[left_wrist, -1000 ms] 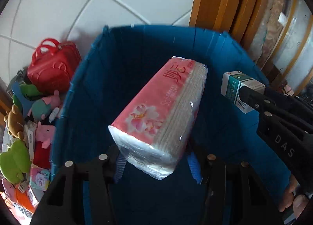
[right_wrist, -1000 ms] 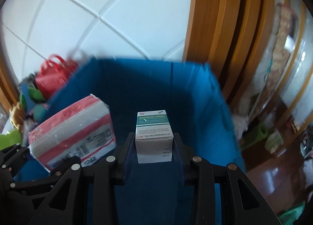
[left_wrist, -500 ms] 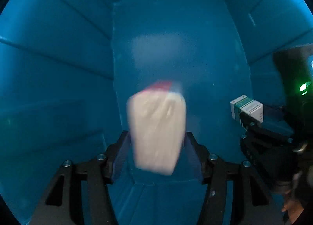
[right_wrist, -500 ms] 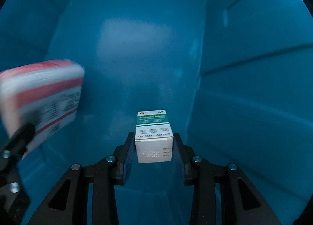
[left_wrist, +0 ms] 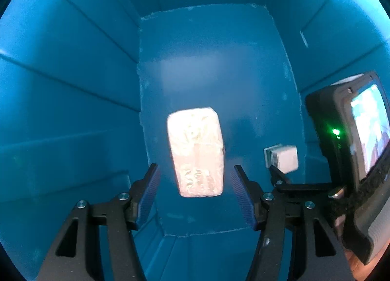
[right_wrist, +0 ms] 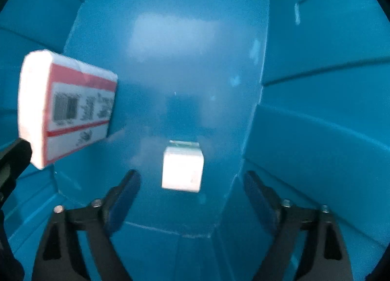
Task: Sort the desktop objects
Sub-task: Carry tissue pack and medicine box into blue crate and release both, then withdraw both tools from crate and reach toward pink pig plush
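Observation:
Both grippers point down into a deep blue bin (left_wrist: 61, 85). My left gripper (left_wrist: 195, 167) has its jaws opening. The pink-and-white tissue pack (left_wrist: 196, 151) sits end-on between its blue pads (left_wrist: 148, 190), with a gap on each side. In the right wrist view the same tissue pack (right_wrist: 65, 110) shows its label at the left, just past a left finger (right_wrist: 12, 156). My right gripper (right_wrist: 190, 174) has its jaws opening wide. The small white-and-green box (right_wrist: 182, 168) hangs loose between them, touching neither pad. The box (left_wrist: 282, 159) also shows in the left wrist view.
The bin's blue walls (right_wrist: 316, 85) close in on every side, and its flat floor (right_wrist: 182, 61) lies below both grippers. The right gripper's body with its lit screen (left_wrist: 365, 129) stands close on the right of the left gripper.
Both grippers tipped down and sank from above the bin's rim deep inside it. The right jaws sprang apart and let go of the box. The left jaws spread off the tissue pack.

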Demonstrator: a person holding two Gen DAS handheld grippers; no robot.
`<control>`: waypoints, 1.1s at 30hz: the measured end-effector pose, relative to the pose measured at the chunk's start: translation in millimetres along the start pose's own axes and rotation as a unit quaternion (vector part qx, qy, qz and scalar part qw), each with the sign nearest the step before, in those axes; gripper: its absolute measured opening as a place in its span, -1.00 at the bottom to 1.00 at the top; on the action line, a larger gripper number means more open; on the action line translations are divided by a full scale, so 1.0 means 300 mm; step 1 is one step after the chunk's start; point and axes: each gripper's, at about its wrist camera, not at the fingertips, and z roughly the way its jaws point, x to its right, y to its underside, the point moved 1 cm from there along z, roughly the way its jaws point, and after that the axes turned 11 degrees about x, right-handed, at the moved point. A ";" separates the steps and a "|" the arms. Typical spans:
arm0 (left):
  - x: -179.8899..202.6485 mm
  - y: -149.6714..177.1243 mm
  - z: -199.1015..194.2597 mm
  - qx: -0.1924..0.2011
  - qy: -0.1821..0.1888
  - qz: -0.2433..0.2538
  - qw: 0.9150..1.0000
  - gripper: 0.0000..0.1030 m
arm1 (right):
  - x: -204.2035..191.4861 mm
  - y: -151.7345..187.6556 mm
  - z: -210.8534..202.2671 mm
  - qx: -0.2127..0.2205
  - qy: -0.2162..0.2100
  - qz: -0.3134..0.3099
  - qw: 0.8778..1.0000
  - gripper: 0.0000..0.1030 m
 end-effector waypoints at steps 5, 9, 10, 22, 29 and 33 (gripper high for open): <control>-0.034 -0.024 -0.107 0.043 -0.007 -0.024 0.999 0.15 | -0.017 0.048 -0.115 0.038 -0.003 0.002 0.999 0.72; -0.068 -0.021 -0.254 0.100 0.008 -0.050 0.994 0.15 | 0.040 -0.014 -0.258 0.102 -0.012 0.001 0.995 0.87; -0.077 -0.016 -0.296 0.116 0.013 -0.056 0.992 0.15 | 0.050 -0.009 -0.307 0.124 -0.013 0.003 0.992 0.88; -0.459 0.331 -0.798 0.400 -0.013 -0.140 0.906 0.63 | -0.045 0.163 -0.822 0.379 -0.065 0.017 0.923 0.99; -0.760 0.667 -0.954 0.502 -0.087 -0.216 0.833 0.74 | -0.271 0.303 -0.970 0.483 -0.128 -0.009 0.866 0.99; -0.958 0.852 -0.948 0.507 -0.130 -0.250 0.814 0.74 | -0.456 0.383 -1.029 0.529 -0.151 -0.038 0.835 1.00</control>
